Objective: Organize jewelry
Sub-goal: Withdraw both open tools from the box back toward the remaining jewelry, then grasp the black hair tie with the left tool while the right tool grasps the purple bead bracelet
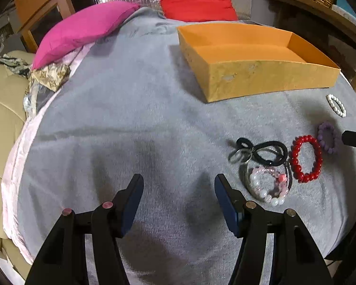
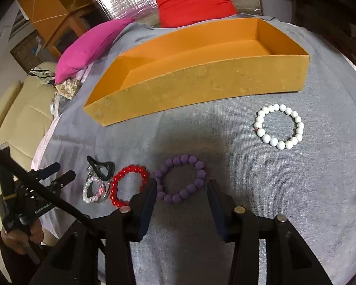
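I'm at the pick-up stage: nothing is in the orange box (image 2: 201, 87) yet, and five pieces lie on the grey cloth (image 2: 249, 190) in front of it. My right gripper (image 2: 182, 191) hangs just over the purple bracelet (image 2: 180, 179), low centre of the right view, jaws part-way apart with the ring lying between the fingers and not pinched as far as I can see. The red bracelet (image 2: 128, 185) touches or nearly touches it on the left, so I judge the next move needs a straight drop and a squeeze across the purple beads without dragging the red one along. The white bracelet (image 2: 279, 126) sits well apart, right of centre.

My left gripper (image 1: 179, 201) is empty, jaws wide, low in the left view, with the pink-and-pearl bracelet (image 1: 269, 186) just right of its right finger and the black hair ties (image 1: 261, 153) above that.

The purple ring lies flat, no real pointing end; it looks slightly wider left to right. The box's long axis runs lower left to upper right across the right view, open side up
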The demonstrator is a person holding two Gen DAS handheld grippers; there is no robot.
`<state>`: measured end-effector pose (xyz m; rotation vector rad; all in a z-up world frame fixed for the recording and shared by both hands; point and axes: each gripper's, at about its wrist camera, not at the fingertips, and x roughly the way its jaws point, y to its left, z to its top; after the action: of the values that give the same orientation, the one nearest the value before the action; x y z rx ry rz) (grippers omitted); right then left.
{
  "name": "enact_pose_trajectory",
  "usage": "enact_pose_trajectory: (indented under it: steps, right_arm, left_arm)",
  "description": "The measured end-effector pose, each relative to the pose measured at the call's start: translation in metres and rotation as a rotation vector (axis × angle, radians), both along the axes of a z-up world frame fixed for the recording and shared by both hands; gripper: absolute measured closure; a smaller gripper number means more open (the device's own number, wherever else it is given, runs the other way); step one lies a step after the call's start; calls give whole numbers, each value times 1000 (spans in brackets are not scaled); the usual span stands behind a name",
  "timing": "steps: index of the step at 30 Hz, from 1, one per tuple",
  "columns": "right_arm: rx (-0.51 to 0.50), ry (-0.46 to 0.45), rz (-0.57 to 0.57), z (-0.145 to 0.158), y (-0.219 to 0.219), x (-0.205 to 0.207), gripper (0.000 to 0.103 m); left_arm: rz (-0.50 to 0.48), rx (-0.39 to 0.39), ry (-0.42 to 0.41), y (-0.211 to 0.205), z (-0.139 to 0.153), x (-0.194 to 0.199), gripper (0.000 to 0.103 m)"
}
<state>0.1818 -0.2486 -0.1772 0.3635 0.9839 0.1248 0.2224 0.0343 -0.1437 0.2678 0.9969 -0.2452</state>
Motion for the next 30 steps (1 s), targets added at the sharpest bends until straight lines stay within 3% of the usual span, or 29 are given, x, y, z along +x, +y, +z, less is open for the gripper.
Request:
enact_pose_trajectory:
  steps: [5, 12, 21, 22, 25, 30]
  right_arm:
    - [-7, 8, -50, -5, -20, -4, 61]
    - [5, 6, -72, -8, -27, -2, 66]
    - [-85, 35, -52, -21, 1, 15, 66]
    - [-100, 32, -51, -22, 3, 16, 66]
    - [-147, 26, -34, -24, 12, 18, 83]
    - [-194, -5, -28, -23, 19, 18, 93]
  left_arm:
    - [-8, -65, 14, 2, 2, 3, 40]
    - [-3, -229, 35, -2, 14, 24, 40]
    - [25, -383, 182, -10, -1, 63, 40]
    - [18, -399, 195, -13, -2, 64, 42]
    - [6, -420, 240, -23, -9, 65, 58]
    - [20, -400, 269, -37, -19, 67, 82]
